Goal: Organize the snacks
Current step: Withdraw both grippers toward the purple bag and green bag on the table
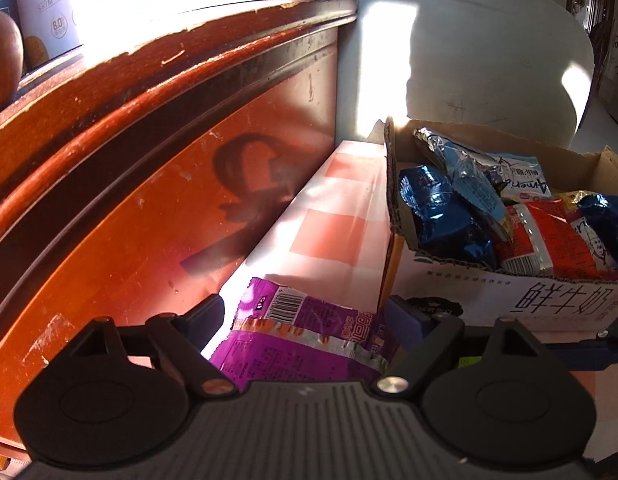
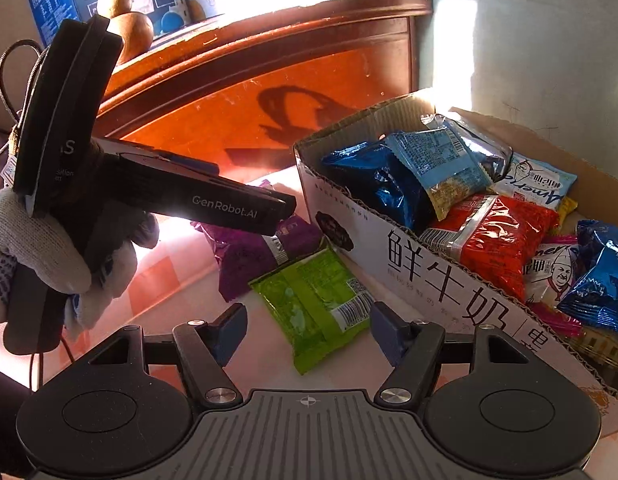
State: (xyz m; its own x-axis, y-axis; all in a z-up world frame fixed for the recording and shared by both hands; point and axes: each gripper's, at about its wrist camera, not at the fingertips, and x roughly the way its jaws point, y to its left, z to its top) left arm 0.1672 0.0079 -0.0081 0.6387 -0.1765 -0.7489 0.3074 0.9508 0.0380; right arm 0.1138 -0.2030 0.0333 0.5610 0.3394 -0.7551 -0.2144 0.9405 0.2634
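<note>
A cardboard box (image 2: 429, 264) printed with large black characters is seen on a bench covered by a pink-and-white checked cloth (image 1: 329, 216), to the right of a red-brown wooden cabinet (image 1: 149, 184). The box is filled with snack packets in blue, light blue, red and white.

Two packets are left outside it, on the cloth just beside its near left corner: a purple packet (image 1: 309, 340) and a green packet (image 2: 317, 304), the green one lying nearer and to the right of the purple, their edges close together.

The left tongs (image 1: 309, 316) are held open, one finger on each side of the purple packet; the pads are not seen pressing on it. The right tongs (image 2: 307, 334) are likewise open around the near end of the green packet, with gaps showing at both pads. In the right wrist view, the left tool is seen gripped by a hand (image 2: 49, 248) in a white knitted glove.
</note>
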